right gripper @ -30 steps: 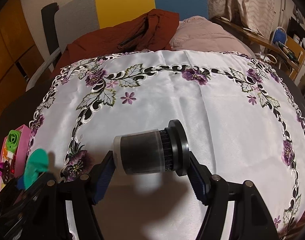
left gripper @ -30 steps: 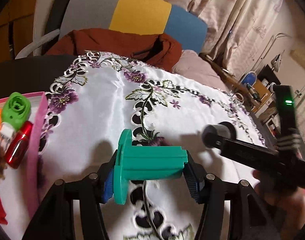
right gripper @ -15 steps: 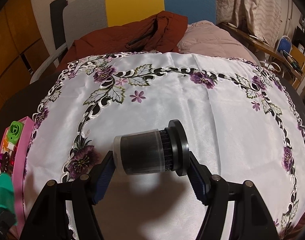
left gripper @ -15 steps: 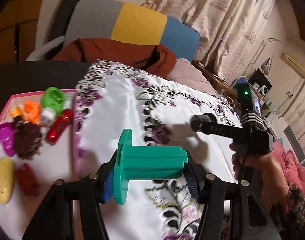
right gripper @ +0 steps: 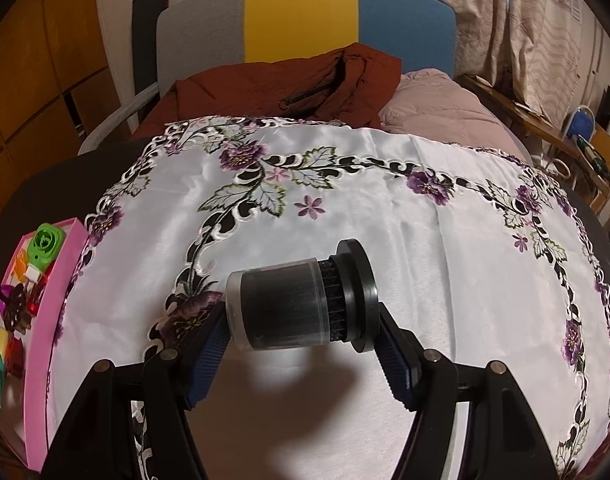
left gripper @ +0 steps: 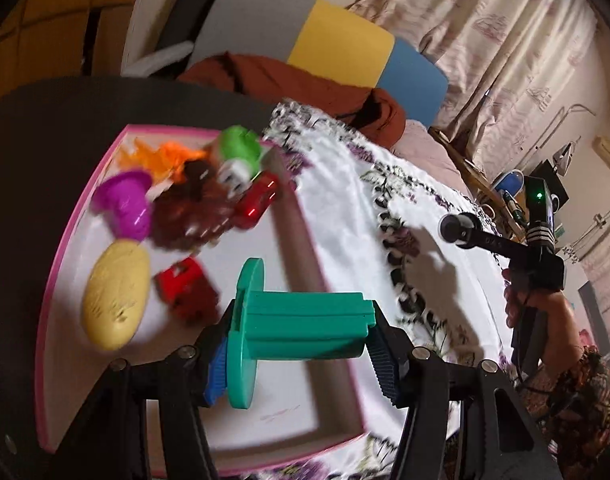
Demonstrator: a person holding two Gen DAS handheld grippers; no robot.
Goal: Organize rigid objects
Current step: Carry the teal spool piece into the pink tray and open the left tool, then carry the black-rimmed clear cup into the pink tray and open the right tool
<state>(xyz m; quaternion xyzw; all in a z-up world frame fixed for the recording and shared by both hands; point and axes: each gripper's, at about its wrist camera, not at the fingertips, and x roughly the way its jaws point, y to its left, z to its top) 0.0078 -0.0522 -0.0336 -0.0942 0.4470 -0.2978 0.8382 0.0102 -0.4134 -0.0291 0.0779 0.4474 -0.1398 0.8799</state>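
My left gripper (left gripper: 301, 354) is shut on a teal plastic spool (left gripper: 301, 330), held sideways with its round flange to the left, above the near part of the pink-rimmed tray (left gripper: 57, 264). In the tray lie a yellow oval piece (left gripper: 115, 300), a red block (left gripper: 185, 286), a purple cup (left gripper: 125, 200), a brown piece (left gripper: 189, 212), a red car (left gripper: 257, 202) and a green round piece (left gripper: 241, 148). My right gripper (right gripper: 303, 344) is shut on a black cylinder with a clear cap (right gripper: 301, 304), held sideways over the white embroidered cloth (right gripper: 425, 264). The tray (right gripper: 55, 320) lies at the left edge of the right wrist view.
A chair (right gripper: 305, 24) with grey, yellow and blue panels stands behind the table, with a rust-brown jacket (right gripper: 285, 88) and a pink quilt (right gripper: 437, 108) on it. Dark bare tabletop (left gripper: 57, 120) surrounds the tray. A hand (left gripper: 545, 312) holds the right gripper at the right of the left wrist view.
My left gripper has carried the teal spool leftward from over the cloth to above the tray. My right gripper has stayed over the cloth, shifting slightly, still holding the black cylinder.
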